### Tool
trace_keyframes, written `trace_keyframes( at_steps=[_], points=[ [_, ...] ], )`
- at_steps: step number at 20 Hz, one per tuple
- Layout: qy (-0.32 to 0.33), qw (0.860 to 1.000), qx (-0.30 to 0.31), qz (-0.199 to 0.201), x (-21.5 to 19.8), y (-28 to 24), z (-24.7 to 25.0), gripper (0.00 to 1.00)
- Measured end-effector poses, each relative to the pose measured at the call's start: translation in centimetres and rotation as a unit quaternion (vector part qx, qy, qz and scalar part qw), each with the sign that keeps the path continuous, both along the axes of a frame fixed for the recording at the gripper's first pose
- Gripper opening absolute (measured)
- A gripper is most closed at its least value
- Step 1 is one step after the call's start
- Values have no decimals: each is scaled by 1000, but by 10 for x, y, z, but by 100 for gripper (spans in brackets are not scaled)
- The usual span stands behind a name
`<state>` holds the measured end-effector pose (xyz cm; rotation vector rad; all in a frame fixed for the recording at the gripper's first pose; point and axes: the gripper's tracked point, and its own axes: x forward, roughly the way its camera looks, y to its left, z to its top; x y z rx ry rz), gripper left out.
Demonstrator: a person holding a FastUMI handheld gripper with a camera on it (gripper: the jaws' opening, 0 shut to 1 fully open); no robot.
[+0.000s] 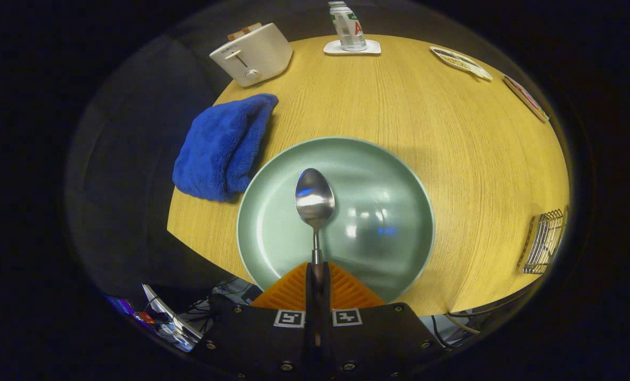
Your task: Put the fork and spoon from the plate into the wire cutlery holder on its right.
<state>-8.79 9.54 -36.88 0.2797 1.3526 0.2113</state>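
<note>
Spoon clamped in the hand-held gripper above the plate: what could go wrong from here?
The hand-held gripper pinches the spoon only by its thin handle end, so it might pivot or slip over the plate. The wire cutlery holder sits near the table edge, so a bump could nudge it off.

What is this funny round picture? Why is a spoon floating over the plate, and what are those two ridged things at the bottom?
The camera rides on a hand-held grabbing tool, so you look along its two fingers. That tool is the gripper, and its ridged fingers are squeezed shut on the handle of the spoon, holding it over a green plate. The plate sits on a round wooden table. Beside the plate lies a blue towel. Farther back stand a white toaster and a can on a coaster. Off to the right is the wire cutlery holder, where the spoon should go.
</note>
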Motion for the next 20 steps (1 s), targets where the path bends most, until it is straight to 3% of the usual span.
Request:
trace_keyframes(
  at_steps=[11,20],
  points=[
    [-46,992,23,-113,19,-58,51,5],
    [-69,968,24,-241,11,-135,83,5]
  ],
)
